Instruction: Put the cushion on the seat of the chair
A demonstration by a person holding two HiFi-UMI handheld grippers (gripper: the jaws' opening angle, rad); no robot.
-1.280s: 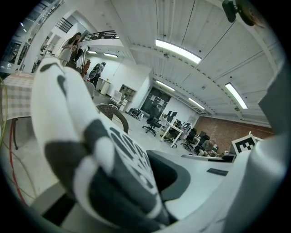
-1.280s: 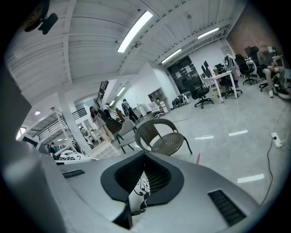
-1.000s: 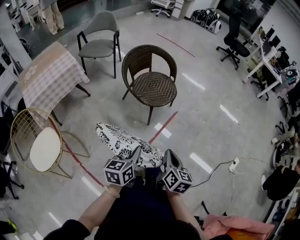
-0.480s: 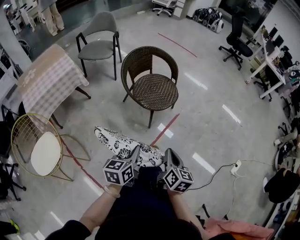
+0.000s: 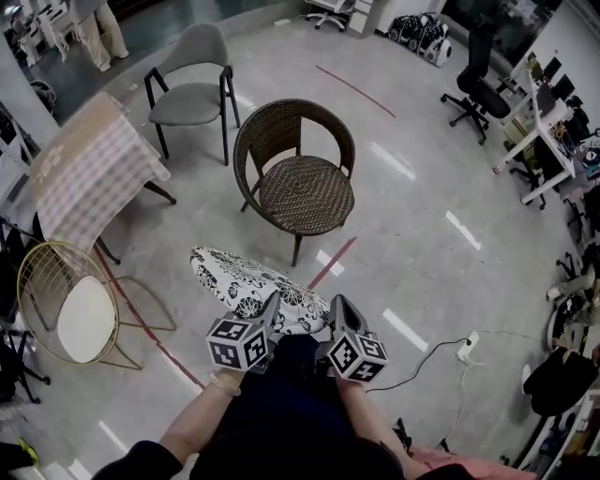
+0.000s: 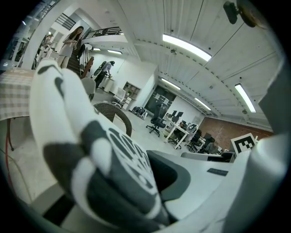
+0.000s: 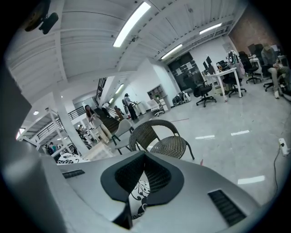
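Room: an open hall with a pale polished floor (image 5: 422, 234) crossed by red tape lines (image 5: 328, 264); in the gripper views a white ribbed ceiling carries long strip lights.
Far left: a gold wire chair (image 5: 66, 300) with a white seat pad stands at the middle left of the head view.
Upper left: a table under a checked cloth (image 5: 89, 169); a person's legs (image 5: 98, 28) show in the top left corner.
Grey chair: an armchair (image 5: 192, 80) stands left of top centre, just beside the table.
Wicker chair: the brown round-backed chair (image 5: 300, 178) stands just above the frame's centre, its woven seat facing up.
Cushion: the black-and-white floral cushion (image 5: 248, 281) hangs in the air below centre, between the wicker chair and the person, apart from the seat and not yet on it. Its near edge meets both grippers.
Left gripper: the left gripper (image 5: 270, 309) is at bottom centre, fingers pinched tight on the cushion's near edge; in its own view the patterned fabric bulges up at the left.
Right gripper: the right gripper (image 5: 339, 312) is just beside it, pads together on a fold of the same fabric.
Right side: a black office chair (image 5: 480, 80) and desks (image 5: 548, 122) are at the upper right; a white power strip (image 5: 466, 345) with its cable lies at the lower right.
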